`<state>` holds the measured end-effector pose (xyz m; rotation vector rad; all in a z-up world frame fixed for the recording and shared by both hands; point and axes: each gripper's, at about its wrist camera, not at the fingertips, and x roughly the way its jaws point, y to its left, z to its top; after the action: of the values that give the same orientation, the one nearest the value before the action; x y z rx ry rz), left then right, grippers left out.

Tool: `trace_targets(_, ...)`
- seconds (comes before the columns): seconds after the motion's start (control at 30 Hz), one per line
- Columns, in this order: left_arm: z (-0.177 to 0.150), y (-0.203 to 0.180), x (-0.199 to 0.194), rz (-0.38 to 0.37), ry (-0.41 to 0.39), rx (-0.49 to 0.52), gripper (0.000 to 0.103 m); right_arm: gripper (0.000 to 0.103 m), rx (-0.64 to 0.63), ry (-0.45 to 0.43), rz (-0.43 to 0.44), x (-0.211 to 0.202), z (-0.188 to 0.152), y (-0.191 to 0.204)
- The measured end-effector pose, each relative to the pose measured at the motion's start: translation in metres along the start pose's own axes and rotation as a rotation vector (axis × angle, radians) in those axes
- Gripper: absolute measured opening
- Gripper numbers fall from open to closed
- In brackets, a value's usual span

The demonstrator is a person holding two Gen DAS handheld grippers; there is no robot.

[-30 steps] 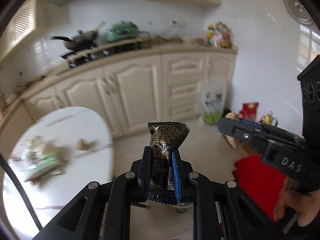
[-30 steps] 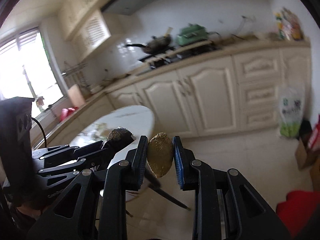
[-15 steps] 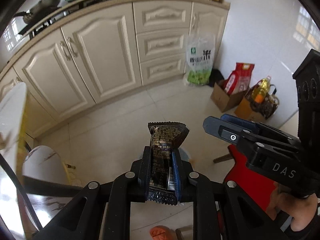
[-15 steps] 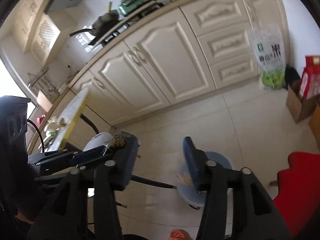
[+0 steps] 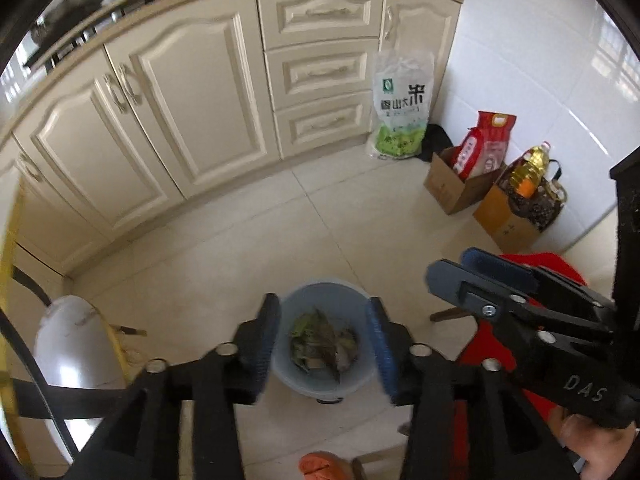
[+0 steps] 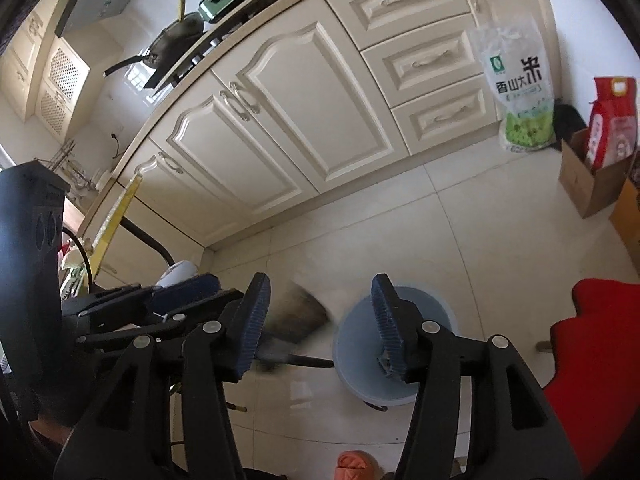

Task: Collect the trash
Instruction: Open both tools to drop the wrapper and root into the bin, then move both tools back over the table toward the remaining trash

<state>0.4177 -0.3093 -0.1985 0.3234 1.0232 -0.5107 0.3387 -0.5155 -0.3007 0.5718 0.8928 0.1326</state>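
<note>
Blue trash bin (image 5: 325,376) on tiled floor (image 5: 240,240), low centre in left wrist view, framed between the left gripper (image 5: 323,344) fingers. Crumpled wrappers and green scraps (image 5: 322,344) in the bin bottom. In right wrist view, dark blurred wrapper (image 6: 298,320) mid-air at 9 o'clock of the bin (image 6: 360,344), just beside its rim, not between any pads. Left gripper jaws just been opening, now about half apart, nothing held. Right gripper (image 6: 320,322) jaws also just opened, about half apart, empty; its right finger overlapping the bin rim in the view. Right gripper (image 5: 500,292) seen at 3 o'clock of bin in left view, hand (image 5: 592,440) gripping its handle. Red cloth (image 6: 600,340) at 3 o'clock of bin. Cream cabinets (image 5: 192,120) at 12 o'clock. Rice bag (image 5: 402,108) leaning on cabinet at 1 o'clock; cardboard boxes (image 5: 456,192) with red bag and oil bottle (image 5: 530,172) at 2 o'clock. Orange slipper (image 6: 354,464) at 6 o'clock.
</note>
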Motion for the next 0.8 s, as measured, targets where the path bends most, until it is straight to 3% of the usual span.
trace_targets(0.07, -0.001, -0.002, -0.009, 0.014, -0.022, 0.002, 0.056, 0.052, -0.002, -0.012, -0.004, -0.009, 0.0, 0.003)
trace_targets(0.37, -0.047, -0.009, -0.107, 0.108, -0.179, -0.029, 0.066, 0.058, -0.067, -0.1, 0.03, -0.06, -0.001, 0.053)
trace_targets(0.5, -0.089, -0.008, -0.169, 0.131, -0.268, -0.058, 0.073, 0.063, -0.12, -0.149, 0.055, -0.088, -0.003, 0.089)
trace_targets(0.57, -0.112, -0.004, -0.198, 0.133, -0.316, -0.065, 0.085, 0.074, -0.151, -0.177, 0.059, -0.102, -0.004, 0.111)
trace_targets(0.63, -0.137, 0.002, -0.228, 0.157, -0.362, -0.077, 0.087, 0.084, -0.18, -0.205, 0.06, -0.114, -0.005, 0.133)
trace_targets(0.8, -0.209, 0.029, -0.297, 0.194, -0.453, -0.121, 0.096, 0.092, -0.265, -0.265, 0.1, -0.137, -0.01, 0.194)
